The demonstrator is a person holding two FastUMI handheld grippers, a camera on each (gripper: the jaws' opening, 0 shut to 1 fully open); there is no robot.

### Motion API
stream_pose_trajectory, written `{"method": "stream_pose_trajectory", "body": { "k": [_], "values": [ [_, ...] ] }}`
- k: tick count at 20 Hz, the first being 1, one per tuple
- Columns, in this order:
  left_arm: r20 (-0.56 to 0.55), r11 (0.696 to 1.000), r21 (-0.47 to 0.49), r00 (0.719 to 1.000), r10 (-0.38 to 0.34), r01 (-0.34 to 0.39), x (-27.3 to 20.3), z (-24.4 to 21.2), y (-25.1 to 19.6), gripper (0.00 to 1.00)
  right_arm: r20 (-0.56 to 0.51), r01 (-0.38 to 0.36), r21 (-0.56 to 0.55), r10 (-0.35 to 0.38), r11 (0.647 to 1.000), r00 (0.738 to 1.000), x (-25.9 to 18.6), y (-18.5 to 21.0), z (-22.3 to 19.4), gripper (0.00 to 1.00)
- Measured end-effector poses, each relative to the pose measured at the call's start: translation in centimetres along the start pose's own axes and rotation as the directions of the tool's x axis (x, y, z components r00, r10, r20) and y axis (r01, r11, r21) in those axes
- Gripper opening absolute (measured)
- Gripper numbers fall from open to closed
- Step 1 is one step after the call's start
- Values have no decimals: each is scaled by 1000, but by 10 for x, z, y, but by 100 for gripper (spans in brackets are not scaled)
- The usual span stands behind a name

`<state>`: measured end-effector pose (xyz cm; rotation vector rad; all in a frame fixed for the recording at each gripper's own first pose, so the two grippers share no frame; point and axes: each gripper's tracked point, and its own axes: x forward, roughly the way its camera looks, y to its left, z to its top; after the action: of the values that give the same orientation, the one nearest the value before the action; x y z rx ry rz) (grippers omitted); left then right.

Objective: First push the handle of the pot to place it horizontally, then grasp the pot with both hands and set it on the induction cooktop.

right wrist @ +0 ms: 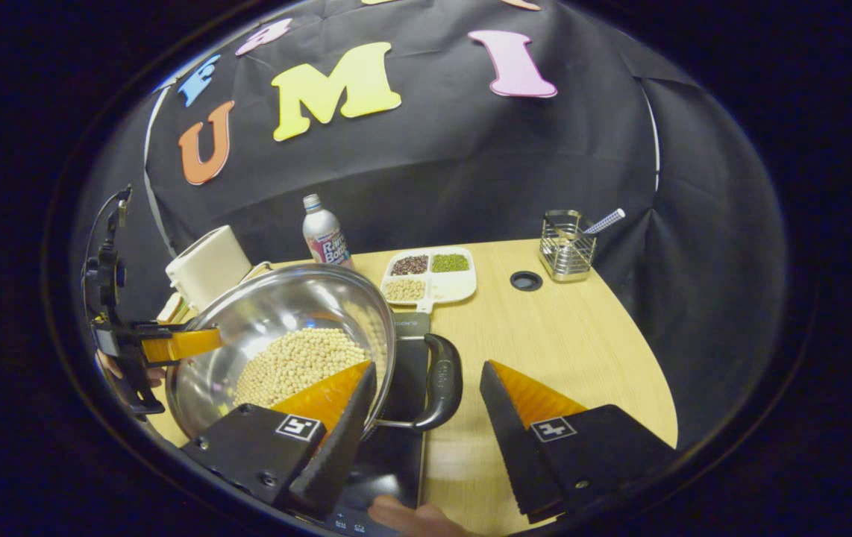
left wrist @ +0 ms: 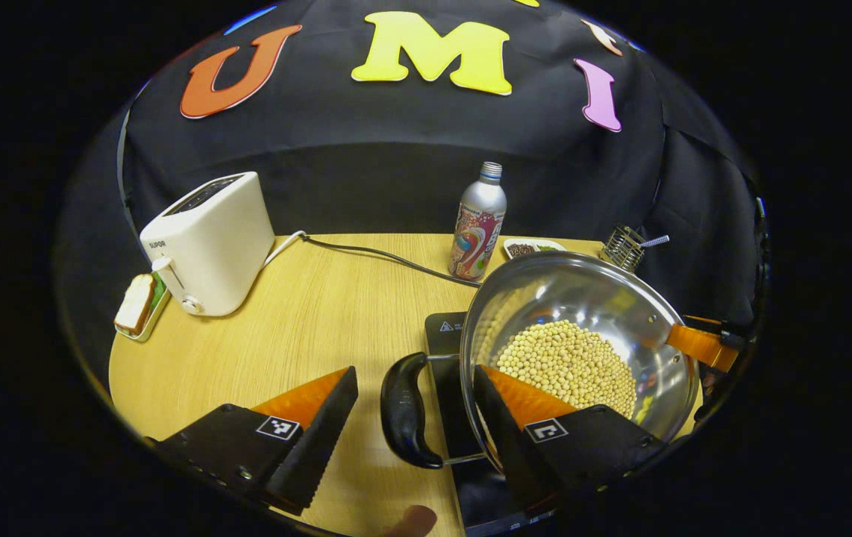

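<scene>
Two of my grippers flank the pot (left wrist: 583,335) over the cooktop (left wrist: 445,332): left gripper (left wrist: 415,418) released, fingers straddling its black handle (left wrist: 403,410); right gripper (right wrist: 426,406) likewise agape around the opposite handle (right wrist: 441,384). Toaster (left wrist: 210,242) far left, bottle (left wrist: 480,224) ahead.

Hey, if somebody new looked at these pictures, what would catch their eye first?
A shiny steel pot heaped with pale beans sits on the black cooktop on the wooden table. An open claw straddles each black side handle, the left claw on one, the right claw on the other. A white toaster stands behind.
</scene>
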<state>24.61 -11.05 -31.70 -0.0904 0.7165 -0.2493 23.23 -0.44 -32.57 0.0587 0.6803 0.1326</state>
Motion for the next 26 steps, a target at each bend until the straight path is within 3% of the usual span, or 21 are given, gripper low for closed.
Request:
{"method": "stream_pose_trajectory", "body": {
  "k": [5, 12, 18, 22, 26],
  "values": [
    [60, 1000, 3, 998, 24, -24, -32, 5, 3, 96, 88, -11, 22, 9, 1000, 996, -24, 0, 6, 88],
    [215, 997, 50, 975, 54, -66, -111, 15, -16, 96, 292, 39, -40, -26, 998, 956, -96, 7, 24, 90],
    [360, 992, 61, 930, 78, -107, -188, 20, -28, 96, 392, 58, -36, -39, 998, 919, -156, 12, 25, 94],
    [455, 989, 64, 886, 89, -133, -239, 17, -36, 96, 444, 57, -46, -31, 997, 895, -204, 23, 19, 97],
    [530, 978, 41, 835, 150, -202, -301, 16, -33, 96, 516, 85, -59, -42, 995, 855, -261, 30, 23, 98]
  ]
}}
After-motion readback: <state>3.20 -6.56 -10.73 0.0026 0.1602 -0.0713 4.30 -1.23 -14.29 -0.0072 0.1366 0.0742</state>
